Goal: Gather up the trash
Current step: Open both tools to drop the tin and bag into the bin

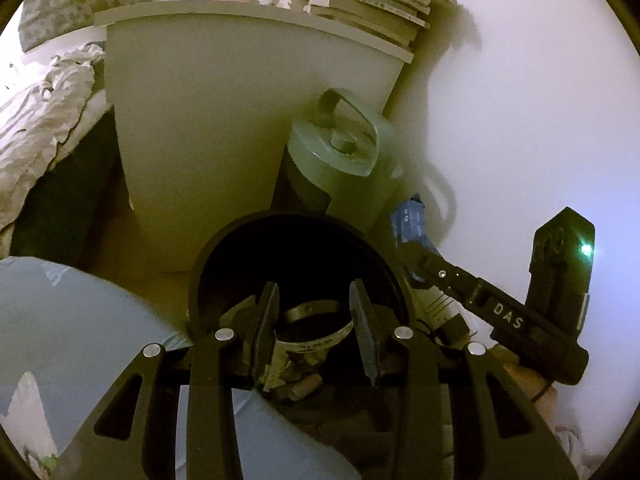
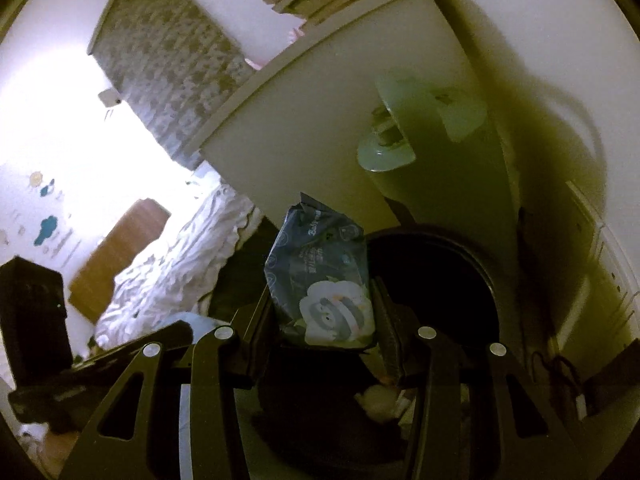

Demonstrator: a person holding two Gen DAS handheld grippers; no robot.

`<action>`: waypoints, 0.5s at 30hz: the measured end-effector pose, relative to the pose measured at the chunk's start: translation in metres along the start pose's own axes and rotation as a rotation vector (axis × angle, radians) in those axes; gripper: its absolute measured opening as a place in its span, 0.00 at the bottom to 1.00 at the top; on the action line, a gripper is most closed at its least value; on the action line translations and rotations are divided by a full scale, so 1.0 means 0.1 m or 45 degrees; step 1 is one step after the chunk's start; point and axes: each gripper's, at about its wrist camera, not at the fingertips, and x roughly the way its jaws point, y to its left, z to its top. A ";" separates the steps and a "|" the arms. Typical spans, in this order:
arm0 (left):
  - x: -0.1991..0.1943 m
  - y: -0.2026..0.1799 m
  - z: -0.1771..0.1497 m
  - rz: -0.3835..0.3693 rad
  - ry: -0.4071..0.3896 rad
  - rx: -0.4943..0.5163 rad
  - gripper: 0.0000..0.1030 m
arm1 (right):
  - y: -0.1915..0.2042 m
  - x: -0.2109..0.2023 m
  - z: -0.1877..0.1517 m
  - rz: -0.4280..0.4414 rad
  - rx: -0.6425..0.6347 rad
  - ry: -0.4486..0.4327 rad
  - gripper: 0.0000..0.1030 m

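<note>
The right claw point(image 2: 323, 320) pinches a dark blue plastic wipes packet with a cartoon animal print point(image 2: 320, 280), holding it upright just left of the round black trash bin's point(image 2: 486, 276) opening. The left claw point(image 1: 314, 330) is spread with nothing between its fingers, hanging over the same bin point(image 1: 224, 248), where crumpled scraps and a printed paper band point(image 1: 320, 340) lie inside. A pale green lidded jug point(image 1: 340, 152) stands just beyond, against a white bedside cabinet point(image 1: 224, 120).
</note>
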 end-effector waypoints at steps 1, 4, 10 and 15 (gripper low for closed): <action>0.01 -0.01 0.00 -0.002 0.004 0.009 0.37 | -0.02 0.01 0.00 -0.005 0.014 0.002 0.45; 0.07 -0.07 0.06 0.022 0.010 0.031 0.38 | -0.11 0.04 0.02 -0.027 0.062 0.009 0.52; -0.10 -0.15 0.08 0.045 -0.034 0.049 0.72 | -0.15 0.00 0.00 -0.042 0.092 -0.034 0.72; -0.45 0.02 -0.07 0.118 -0.049 0.006 0.79 | -0.12 0.06 -0.04 -0.028 0.085 -0.002 0.74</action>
